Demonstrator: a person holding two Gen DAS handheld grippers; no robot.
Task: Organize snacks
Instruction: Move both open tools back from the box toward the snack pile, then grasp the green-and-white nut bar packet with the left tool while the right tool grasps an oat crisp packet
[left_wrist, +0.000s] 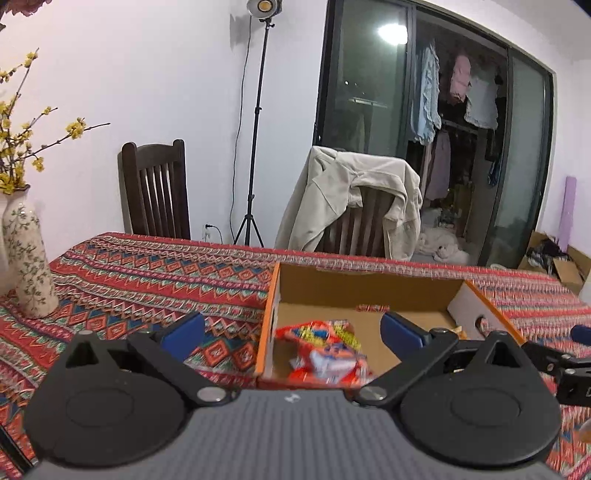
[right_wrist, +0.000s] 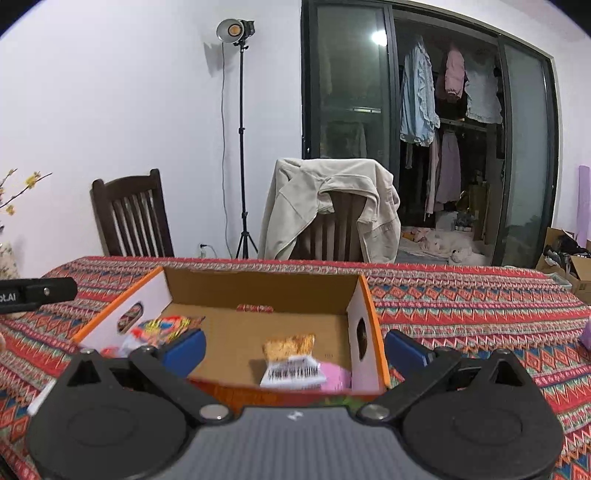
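**Both grippers empty above the snack box**

The left gripper hangs with its jaws spread wide, blue pads far apart, nothing between them and nothing touched. The right gripper is the same: jaws wide apart, holding nothing, poised over the near edge of the cardboard box.

The box sits on the tabletop, which is covered by a red patterned cloth. It is open-topped, with orange rims, white end walls and an oval hand-hole in each end wall. Inside, toward its left end, lies a red and yellow snack packet, crinkled and motion-blurred. Toward the right end lies a second snack packet, showing a brown biscuit-like picture, a white panel with a barcode and a pink edge; it sits just beside the right end wall.

A floral vase with yellow blossom branches stands on the tabletop, well apart from the box.
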